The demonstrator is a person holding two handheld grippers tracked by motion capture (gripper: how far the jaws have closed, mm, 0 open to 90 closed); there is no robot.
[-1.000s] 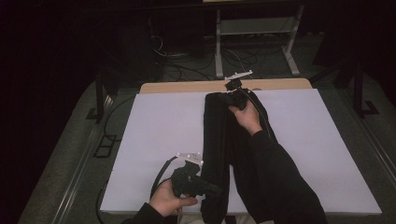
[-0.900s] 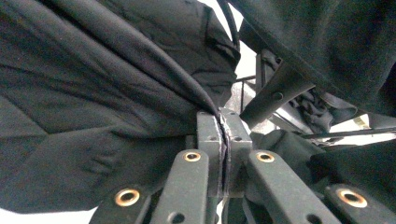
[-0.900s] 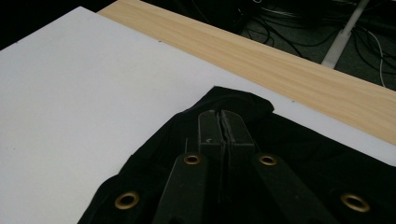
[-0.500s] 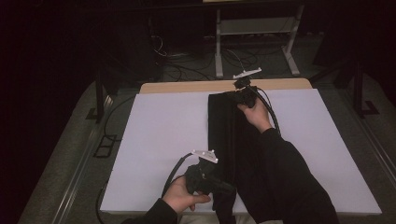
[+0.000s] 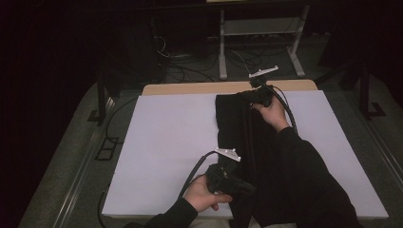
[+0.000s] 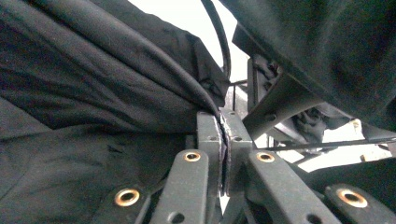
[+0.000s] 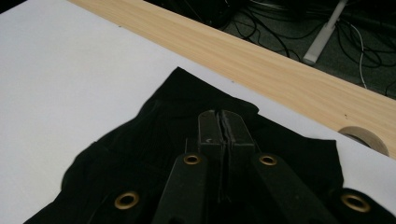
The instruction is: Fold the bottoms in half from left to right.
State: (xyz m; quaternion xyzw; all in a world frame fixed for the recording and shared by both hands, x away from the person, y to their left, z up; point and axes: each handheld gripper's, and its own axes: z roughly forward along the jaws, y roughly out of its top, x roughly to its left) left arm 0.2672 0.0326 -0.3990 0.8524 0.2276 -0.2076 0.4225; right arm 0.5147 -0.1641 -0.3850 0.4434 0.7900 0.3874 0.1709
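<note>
A long black garment (image 5: 233, 123) lies lengthwise on the white sheet (image 5: 166, 137), from the far edge to the near one. My left gripper (image 5: 244, 187) is at its near end, shut on a fold of the black cloth (image 6: 93, 84); in the left gripper view (image 6: 220, 119) the fabric is pinched between the closed jaws. At the far end my right gripper (image 5: 241, 98) is shut on the garment's top edge (image 7: 154, 135), and the right gripper view (image 7: 219, 116) has its jaws pressed together over the cloth. A dark sleeve (image 5: 304, 180) covers the garment's right side.
The white sheet covers a wooden table whose bare strip (image 5: 228, 88) runs along the far edge. A roll of tape (image 7: 366, 136) rests on that strip. Beyond the table stand a metal frame (image 5: 259, 28) and floor cables (image 5: 190, 52). Grey rails flank the table.
Both hands have slid to the right, dragging the black garment with them across the white sheet. Both grippers stayed shut on it.
</note>
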